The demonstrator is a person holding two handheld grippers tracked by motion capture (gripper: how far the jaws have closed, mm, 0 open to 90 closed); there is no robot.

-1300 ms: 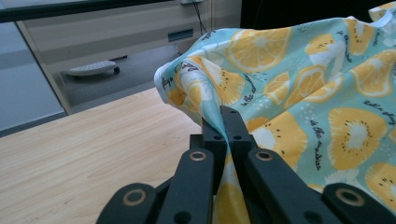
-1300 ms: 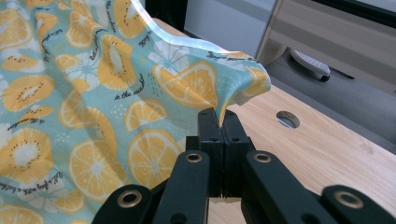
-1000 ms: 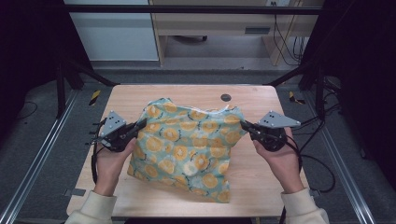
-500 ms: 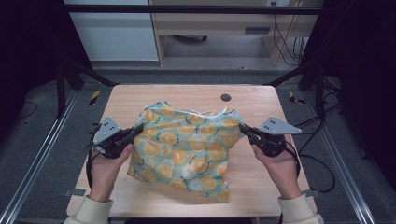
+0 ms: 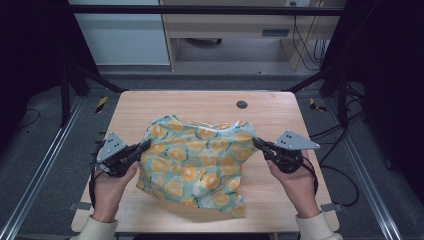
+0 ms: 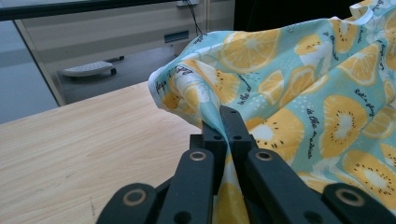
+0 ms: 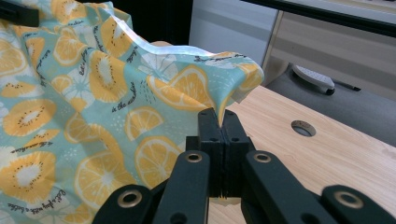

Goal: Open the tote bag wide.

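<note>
Teal cloth with orange-slice print (image 5: 200, 162) over middle of wooden table (image 5: 165, 107), stretched between two grippers, far edge raised, near part draping toward near-right table edge. Left gripper (image 5: 144, 146) at cloth's left side, jaws clenched on cloth edge; its own view shows fabric (image 6: 299, 79) pinched between black jaws. Right gripper (image 5: 258, 144) at cloth's right side, jaws clamped on cloth corner (image 7: 233, 79). Hands at near left and near right. Round hole (image 5: 242, 104) in table beyond cloth, far right.
</note>
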